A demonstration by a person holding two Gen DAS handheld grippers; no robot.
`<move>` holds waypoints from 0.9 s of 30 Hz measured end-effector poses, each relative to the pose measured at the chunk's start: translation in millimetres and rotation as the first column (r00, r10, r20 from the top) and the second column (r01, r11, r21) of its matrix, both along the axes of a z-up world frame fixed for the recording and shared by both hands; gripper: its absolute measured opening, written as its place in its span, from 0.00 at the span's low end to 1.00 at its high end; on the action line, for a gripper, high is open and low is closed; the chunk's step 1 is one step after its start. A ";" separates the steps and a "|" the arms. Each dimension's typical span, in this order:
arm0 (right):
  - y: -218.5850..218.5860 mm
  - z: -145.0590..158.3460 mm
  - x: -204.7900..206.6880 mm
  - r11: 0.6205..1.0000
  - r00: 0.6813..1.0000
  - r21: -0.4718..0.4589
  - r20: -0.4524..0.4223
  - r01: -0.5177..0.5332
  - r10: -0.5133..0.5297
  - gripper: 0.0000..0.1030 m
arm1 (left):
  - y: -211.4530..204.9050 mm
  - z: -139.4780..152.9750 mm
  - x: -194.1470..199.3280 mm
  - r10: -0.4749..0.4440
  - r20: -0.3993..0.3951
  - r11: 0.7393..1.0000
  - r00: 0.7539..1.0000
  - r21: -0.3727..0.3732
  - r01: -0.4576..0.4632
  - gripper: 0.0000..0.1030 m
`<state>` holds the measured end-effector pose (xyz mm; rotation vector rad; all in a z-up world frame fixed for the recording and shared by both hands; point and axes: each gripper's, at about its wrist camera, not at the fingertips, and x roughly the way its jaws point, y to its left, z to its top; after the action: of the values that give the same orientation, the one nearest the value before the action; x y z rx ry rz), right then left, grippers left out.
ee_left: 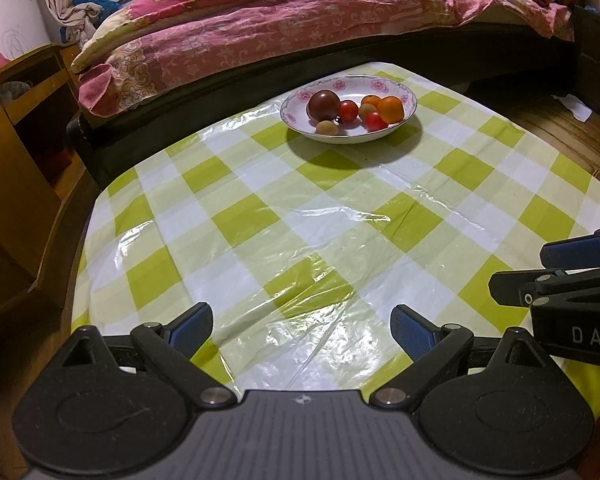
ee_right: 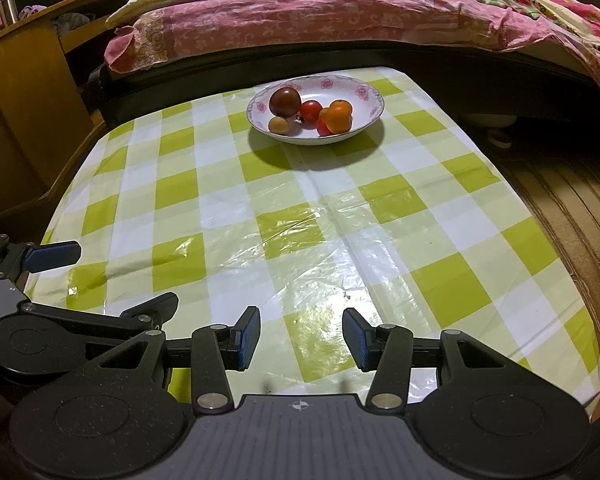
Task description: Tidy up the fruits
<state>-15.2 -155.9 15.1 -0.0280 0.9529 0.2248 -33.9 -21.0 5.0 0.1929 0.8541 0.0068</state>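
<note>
A white floral bowl [ee_left: 410,100] [ee_right: 364,92] stands at the far end of the green-checked table [ee_left: 300,220] [ee_right: 300,220]. In it lie a dark purple fruit [ee_left: 323,105] [ee_right: 285,101], red tomatoes [ee_left: 348,111] [ee_right: 310,111], oranges [ee_left: 391,109] [ee_right: 338,116] and a small tan fruit [ee_left: 325,127] [ee_right: 278,125]. My left gripper [ee_left: 302,326] hangs open over the near table edge, nothing between its blue pads. My right gripper [ee_right: 302,332] is also open and empty, beside the left one; each shows at the edge of the other's view.
A bed with a pink floral quilt [ee_left: 300,20] [ee_right: 340,12] runs behind the table. A wooden nightstand [ee_left: 20,120] [ee_right: 28,80] stands at the left. Wooden floor [ee_right: 572,208] lies to the right of the table.
</note>
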 end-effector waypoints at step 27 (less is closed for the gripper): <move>1.8 -2.6 -0.4 1.000 1.000 0.003 -0.008 -0.006 0.006 0.43 | -0.7 -0.6 -0.3 -0.001 0.000 1.000 1.000 0.005 0.001 0.98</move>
<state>-15.6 -154.2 12.5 -0.0276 0.9602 0.2318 -34.2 -21.7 4.4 0.1978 0.8541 0.0081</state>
